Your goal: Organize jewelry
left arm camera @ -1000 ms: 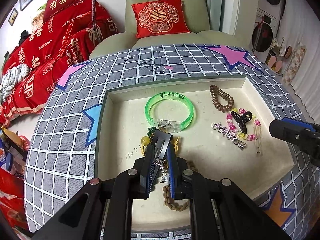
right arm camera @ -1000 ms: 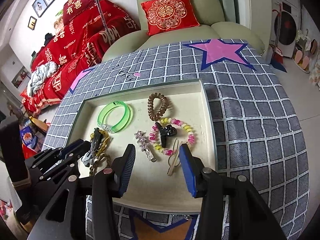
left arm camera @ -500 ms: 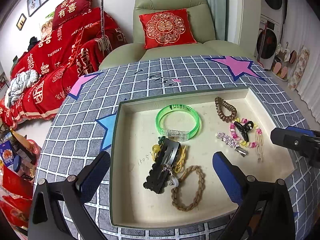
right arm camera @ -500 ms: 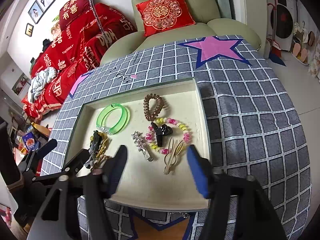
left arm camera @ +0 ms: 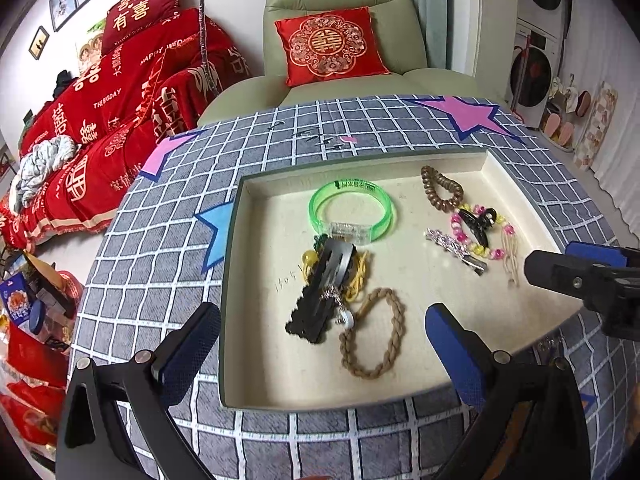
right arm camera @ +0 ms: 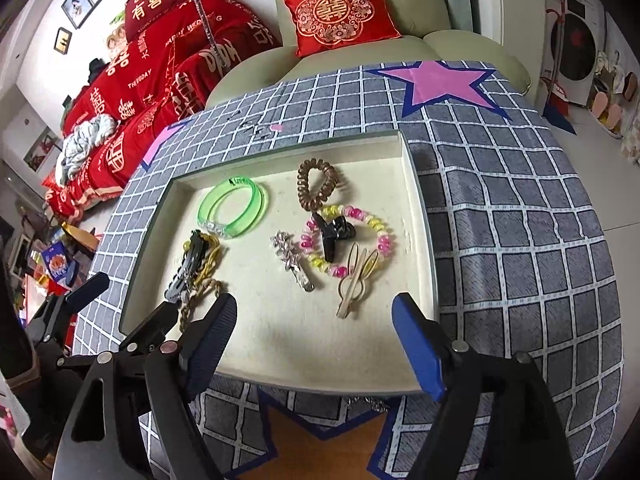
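Jewelry all in tray on bench: green bangle, dark clip, rope bracelet left; bead bracelet right; my left gripper released, empty; right gripper just opening, empty; sorting looks nearly done.

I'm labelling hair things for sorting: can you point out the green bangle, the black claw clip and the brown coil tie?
green bangle (left arm camera: 384,196): left wrist view, on its far right band.
black claw clip (right arm camera: 334,236): right wrist view, on its body.
brown coil tie (right arm camera: 306,196): right wrist view, on its left coils.
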`<act>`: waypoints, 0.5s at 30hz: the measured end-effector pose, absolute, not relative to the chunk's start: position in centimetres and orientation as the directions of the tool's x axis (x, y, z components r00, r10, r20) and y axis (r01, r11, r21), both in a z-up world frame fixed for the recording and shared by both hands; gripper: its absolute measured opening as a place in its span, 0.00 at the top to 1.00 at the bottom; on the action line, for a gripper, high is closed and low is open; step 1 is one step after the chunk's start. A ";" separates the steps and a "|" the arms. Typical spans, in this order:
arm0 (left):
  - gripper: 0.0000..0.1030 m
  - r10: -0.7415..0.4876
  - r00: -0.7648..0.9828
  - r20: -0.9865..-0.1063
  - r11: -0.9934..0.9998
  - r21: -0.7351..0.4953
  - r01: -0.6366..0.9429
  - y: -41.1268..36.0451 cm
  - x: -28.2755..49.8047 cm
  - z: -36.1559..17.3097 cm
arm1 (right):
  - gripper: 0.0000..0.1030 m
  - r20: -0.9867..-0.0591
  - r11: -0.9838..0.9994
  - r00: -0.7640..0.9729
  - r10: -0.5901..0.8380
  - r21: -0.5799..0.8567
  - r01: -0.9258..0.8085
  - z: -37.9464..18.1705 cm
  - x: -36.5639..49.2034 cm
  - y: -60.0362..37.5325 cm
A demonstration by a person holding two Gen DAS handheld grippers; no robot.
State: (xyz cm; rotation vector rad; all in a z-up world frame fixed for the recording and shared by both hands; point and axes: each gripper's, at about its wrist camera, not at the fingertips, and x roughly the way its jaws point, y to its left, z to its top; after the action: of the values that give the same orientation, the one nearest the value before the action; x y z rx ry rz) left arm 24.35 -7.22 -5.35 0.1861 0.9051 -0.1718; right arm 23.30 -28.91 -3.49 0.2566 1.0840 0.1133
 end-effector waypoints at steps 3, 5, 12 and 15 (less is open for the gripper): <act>0.00 -0.069 0.608 -0.791 0.971 0.085 0.222 -7.0 23.9 -5.3 | 0.17 -0.864 0.969 0.461 0.200 0.245 0.038 -3.7 23.2 -28.8; 0.00 -0.075 0.609 -0.790 0.971 0.081 0.224 -6.9 23.7 -5.3 | 0.16 -0.866 0.975 0.468 0.179 0.221 0.035 -3.7 23.0 -28.7; 0.00 -0.071 0.622 -0.780 0.971 0.088 0.222 -6.8 23.0 -5.0 | 0.00 -0.845 0.983 0.516 0.138 0.182 0.036 -3.0 22.2 -28.6; 0.00 -0.071 0.617 -0.784 0.972 0.084 0.218 -6.9 22.7 -4.9 | 0.00 -0.848 0.988 0.518 0.113 0.152 0.035 -3.0 21.8 -28.6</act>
State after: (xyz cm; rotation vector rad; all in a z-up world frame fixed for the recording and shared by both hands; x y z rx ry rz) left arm 22.69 -6.91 -4.94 0.1781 0.8921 -0.1673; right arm 21.85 -28.56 -2.98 0.1571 1.0260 0.0470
